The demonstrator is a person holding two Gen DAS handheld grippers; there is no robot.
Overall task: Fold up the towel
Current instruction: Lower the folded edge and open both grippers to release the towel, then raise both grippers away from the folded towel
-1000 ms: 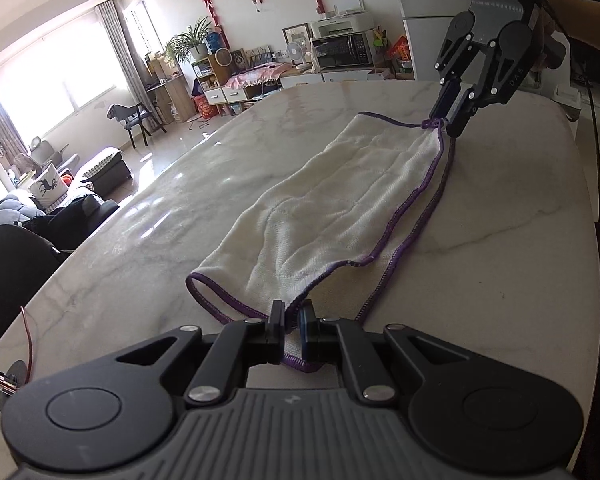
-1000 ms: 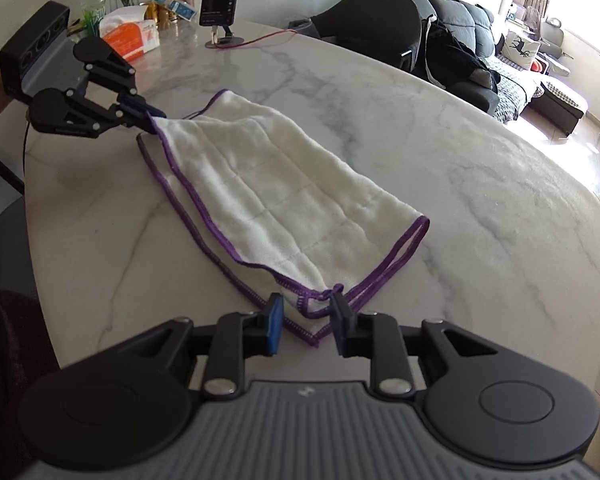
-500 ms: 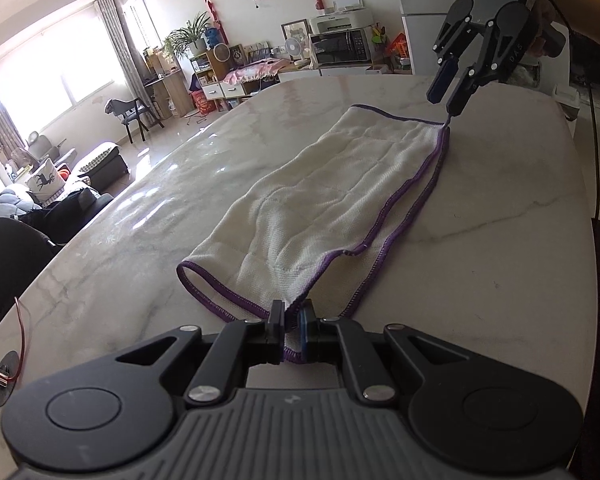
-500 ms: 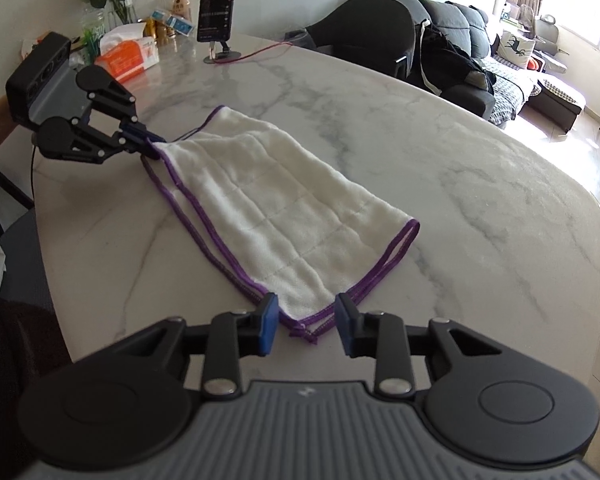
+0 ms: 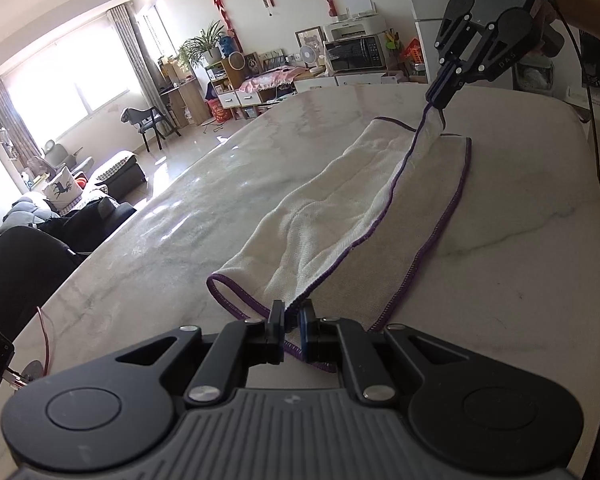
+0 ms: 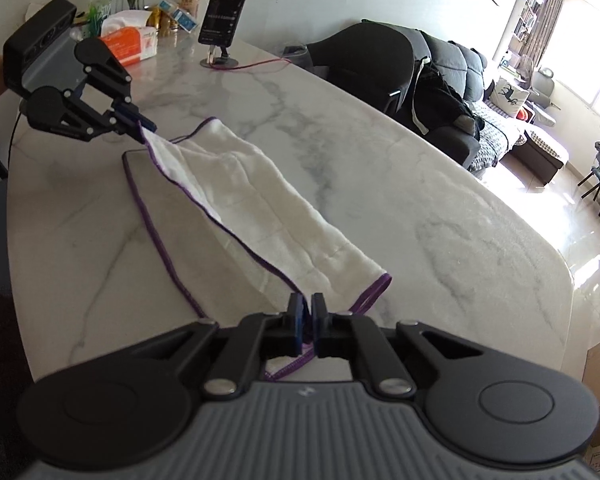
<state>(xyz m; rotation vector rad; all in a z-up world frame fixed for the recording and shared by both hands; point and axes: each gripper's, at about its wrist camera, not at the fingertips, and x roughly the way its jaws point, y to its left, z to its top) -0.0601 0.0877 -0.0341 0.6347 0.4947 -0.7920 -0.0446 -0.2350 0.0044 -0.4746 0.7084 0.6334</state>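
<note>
A white towel with purple trim point(image 5: 340, 208) lies folded lengthwise on the marble table point(image 5: 520, 240); it also shows in the right wrist view point(image 6: 268, 216). My left gripper point(image 5: 288, 330) is shut on the top layer's near corner and lifts it slightly. It appears in the right wrist view point(image 6: 142, 128) at the towel's far end. My right gripper point(image 6: 307, 320) is shut on the top layer's other corner. It appears in the left wrist view point(image 5: 438, 98), raised above the table. The top layer's edge hangs taut between both grippers; the bottom layer stays flat.
A phone on a stand point(image 6: 224, 4) with a red cable, a tissue pack point(image 6: 130, 40), a bottle and a flower vase stand at the table's far end. A black chair back point(image 6: 376, 68) sits beside the table. The table edge point(image 5: 596, 200) runs close by the towel.
My right gripper has closed on the towel corner and risen, lifting the top layer. My left gripper has kept its hold and lifted its corner. The top edge has peeled off the bottom layer.
</note>
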